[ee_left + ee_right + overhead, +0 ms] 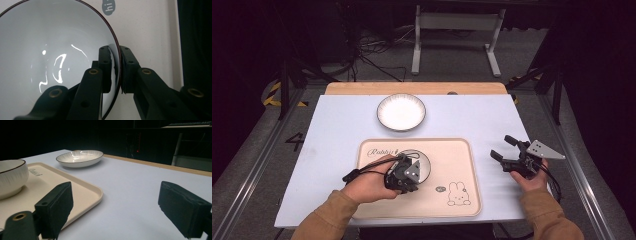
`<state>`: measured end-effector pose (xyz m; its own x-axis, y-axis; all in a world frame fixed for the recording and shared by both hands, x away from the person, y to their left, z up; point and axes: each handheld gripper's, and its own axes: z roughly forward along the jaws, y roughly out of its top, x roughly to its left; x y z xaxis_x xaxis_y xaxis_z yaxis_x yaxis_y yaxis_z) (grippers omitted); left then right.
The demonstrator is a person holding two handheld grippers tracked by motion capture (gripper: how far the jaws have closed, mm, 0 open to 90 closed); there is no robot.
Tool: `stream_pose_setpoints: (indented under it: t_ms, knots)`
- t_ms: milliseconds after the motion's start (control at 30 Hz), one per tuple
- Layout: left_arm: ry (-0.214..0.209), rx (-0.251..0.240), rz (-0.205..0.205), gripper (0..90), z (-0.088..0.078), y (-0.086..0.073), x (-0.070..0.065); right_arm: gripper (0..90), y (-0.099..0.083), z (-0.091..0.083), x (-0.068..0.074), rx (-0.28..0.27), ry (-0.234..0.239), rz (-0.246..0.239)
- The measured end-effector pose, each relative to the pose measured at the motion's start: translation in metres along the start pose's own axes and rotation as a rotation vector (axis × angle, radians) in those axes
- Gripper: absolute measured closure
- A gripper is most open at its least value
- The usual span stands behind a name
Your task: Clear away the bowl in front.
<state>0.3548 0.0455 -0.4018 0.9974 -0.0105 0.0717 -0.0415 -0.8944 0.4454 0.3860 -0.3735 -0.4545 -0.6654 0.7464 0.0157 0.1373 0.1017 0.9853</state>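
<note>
A white bowl (422,161) with a dark rim stands on the beige tray (462,165). My left gripper (404,175) is shut on its near rim. In the left gripper view the two black pads (106,65) pinch the bowl (50,50) wall, one inside and one outside. My right gripper (502,149) rests over the table to the right of the tray, open with nothing between its jaws. The right gripper view looks past its wide-apart pads (58,205) at the bowl (11,178) and the tray (82,187) corner.
A white ribbed plate (401,112) sits on the table beyond the tray, seen too as the plate (80,158) in the right gripper view. The tray bears a rabbit drawing (458,194). A wooden strip (362,88) runs along the far table edge.
</note>
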Motion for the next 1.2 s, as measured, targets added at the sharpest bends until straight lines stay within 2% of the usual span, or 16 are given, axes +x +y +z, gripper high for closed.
stream_pose_setpoints:
  t_ms: [133,233,300,500,567,733,800,1033,1200]
  knots:
    - [0.009,-0.019,-0.020,78.2,-0.002,-0.001,0.001,13.3,0.000,0.000,0.000,-0.001,0.000,-0.001]
    - [0.025,-0.057,-0.049,66.9,-0.006,-0.002,0.002,13.3,0.000,0.000,0.000,0.000,0.000,0.000]
    - [0.021,-0.081,-0.065,65.4,-0.008,-0.004,0.002,13.3,0.000,0.000,0.000,0.000,0.000,0.000]
    - [0.040,-0.129,-0.104,52.1,-0.014,-0.008,0.003,13.3,0.000,0.000,0.000,-0.001,-0.001,-0.002]
    - [0.040,-0.153,-0.121,51.0,-0.017,-0.010,0.004,13.3,0.000,0.000,0.000,-0.001,-0.001,-0.002]
    - [0.063,-0.224,-0.146,38.8,-0.025,-0.018,0.004,13.3,0.000,0.000,0.000,-0.001,0.000,-0.001]
    - [0.066,-0.245,-0.163,37.4,-0.028,-0.022,0.003,13.3,0.000,0.000,0.000,-0.001,-0.001,0.000]
    - [0.127,-0.348,-0.205,25.8,-0.040,-0.037,0.004,13.2,0.000,0.000,0.000,-0.001,0.000,0.000]
    - [0.162,-0.401,-0.247,22.5,-0.048,-0.051,0.005,13.2,0.000,0.000,0.000,-0.001,0.000,0.001]
